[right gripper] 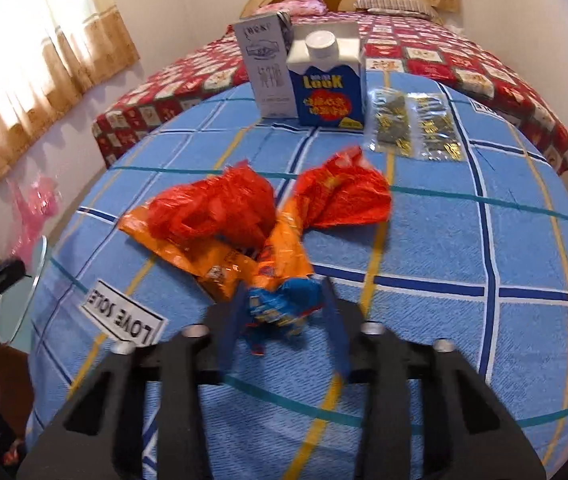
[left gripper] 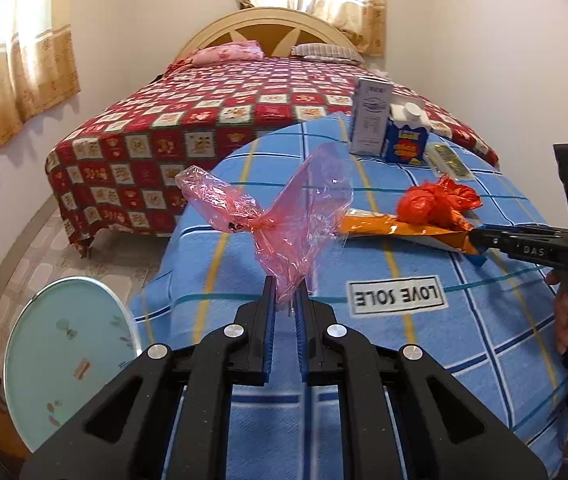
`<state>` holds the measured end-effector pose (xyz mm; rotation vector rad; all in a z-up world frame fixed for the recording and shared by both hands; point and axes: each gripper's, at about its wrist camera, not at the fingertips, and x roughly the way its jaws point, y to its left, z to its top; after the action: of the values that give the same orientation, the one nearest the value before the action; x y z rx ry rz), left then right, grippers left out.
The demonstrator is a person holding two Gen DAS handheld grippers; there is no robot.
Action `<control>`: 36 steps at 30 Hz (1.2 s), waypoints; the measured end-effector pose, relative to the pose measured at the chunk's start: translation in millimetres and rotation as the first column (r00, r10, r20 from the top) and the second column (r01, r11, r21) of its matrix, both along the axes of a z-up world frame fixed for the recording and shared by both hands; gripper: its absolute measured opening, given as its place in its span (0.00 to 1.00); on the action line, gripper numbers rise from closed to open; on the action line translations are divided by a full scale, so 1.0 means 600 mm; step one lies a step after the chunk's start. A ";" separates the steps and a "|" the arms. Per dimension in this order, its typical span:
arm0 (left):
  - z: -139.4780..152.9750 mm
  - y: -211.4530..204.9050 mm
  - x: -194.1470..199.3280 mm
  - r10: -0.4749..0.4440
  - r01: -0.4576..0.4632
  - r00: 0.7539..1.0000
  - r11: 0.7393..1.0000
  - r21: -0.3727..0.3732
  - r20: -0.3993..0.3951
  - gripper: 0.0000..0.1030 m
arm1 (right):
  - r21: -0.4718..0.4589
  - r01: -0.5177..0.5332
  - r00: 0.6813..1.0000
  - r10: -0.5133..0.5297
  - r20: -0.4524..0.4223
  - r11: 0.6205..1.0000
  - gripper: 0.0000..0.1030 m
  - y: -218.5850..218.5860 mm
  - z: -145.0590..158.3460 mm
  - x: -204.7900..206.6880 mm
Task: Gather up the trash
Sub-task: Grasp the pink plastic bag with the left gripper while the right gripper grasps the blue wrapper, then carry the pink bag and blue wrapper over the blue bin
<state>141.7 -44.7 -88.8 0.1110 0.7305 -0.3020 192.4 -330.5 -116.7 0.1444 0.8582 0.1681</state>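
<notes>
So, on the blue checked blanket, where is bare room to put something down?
Free: the wide near part of the blue blanket, right of the orange snack wrapper, and the strip around the LOVE SOLE label. Crowded: the far edge, where the grey carton, blue carton and clear packets sit close together.

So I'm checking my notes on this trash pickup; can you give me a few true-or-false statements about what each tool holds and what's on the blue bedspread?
1. The left tool pinches a crumpled pink clear plastic bag. True.
2. The right tool is shut on the white-capped blue carton. False: it grips the orange-and-blue snack wrapper.
3. The carton lies on its side. False: it stands upright beside a tall grey box.
4. A crumpled red plastic bag lies on the wrapper. True.
</notes>
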 end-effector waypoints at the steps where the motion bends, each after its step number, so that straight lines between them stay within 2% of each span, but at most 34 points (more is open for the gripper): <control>1: 0.001 0.005 -0.001 0.005 -0.005 1.000 1.000 -0.001 0.001 0.09 | 0.005 -0.007 1.000 0.007 -0.003 1.000 0.24 0.002 0.000 -0.002; 4: 0.002 0.019 -0.004 0.020 -0.020 1.000 1.000 -0.008 0.001 0.09 | 0.004 -0.006 1.000 0.006 0.004 1.000 0.26 0.006 -0.006 -0.004; 5: 0.002 0.020 -0.005 0.023 -0.023 1.000 1.000 -0.011 -0.001 0.09 | 0.009 -0.002 1.000 0.002 0.003 1.000 0.32 0.008 -0.007 -0.004; 7: 0.002 0.024 -0.006 0.027 -0.027 1.000 1.000 -0.014 -0.003 0.09 | 0.019 -0.005 1.000 0.006 -0.010 1.000 0.39 0.012 -0.011 0.002; 9: 0.003 0.029 -0.011 0.033 -0.033 0.999 0.999 -0.014 -0.002 0.09 | 0.007 -0.021 1.000 0.021 -0.014 1.000 0.38 0.021 -0.009 0.005; 11: 0.004 0.034 -0.012 0.040 -0.040 0.999 0.999 -0.011 0.000 0.09 | -0.011 -0.028 1.000 0.028 -0.004 1.000 0.25 0.026 -0.004 0.005; 13: 0.008 0.041 -0.016 0.049 -0.049 0.999 0.999 -0.007 0.006 0.09 | -0.040 -0.018 1.000 0.019 0.025 0.999 0.23 0.028 0.003 -0.003; 19: 0.016 0.066 -0.027 0.063 -0.064 0.998 0.998 0.017 0.020 0.09 | -0.101 0.009 0.993 0.003 0.120 0.995 0.23 0.037 0.036 -0.032; 24: 0.017 0.092 -0.033 0.090 -0.090 0.996 0.995 0.032 0.017 0.09 | -0.159 -0.013 0.979 0.045 0.201 0.987 0.23 0.067 0.071 -0.047; 36: 0.013 0.157 -0.051 0.149 -0.150 0.989 0.986 0.067 0.017 0.09 | -0.204 -0.132 0.952 0.182 0.248 0.970 0.23 0.164 0.100 -0.036</control>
<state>111.2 49.6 -80.9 0.1218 0.7333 -0.1329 170.6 -232.0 -56.7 -0.1210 0.6132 0.2505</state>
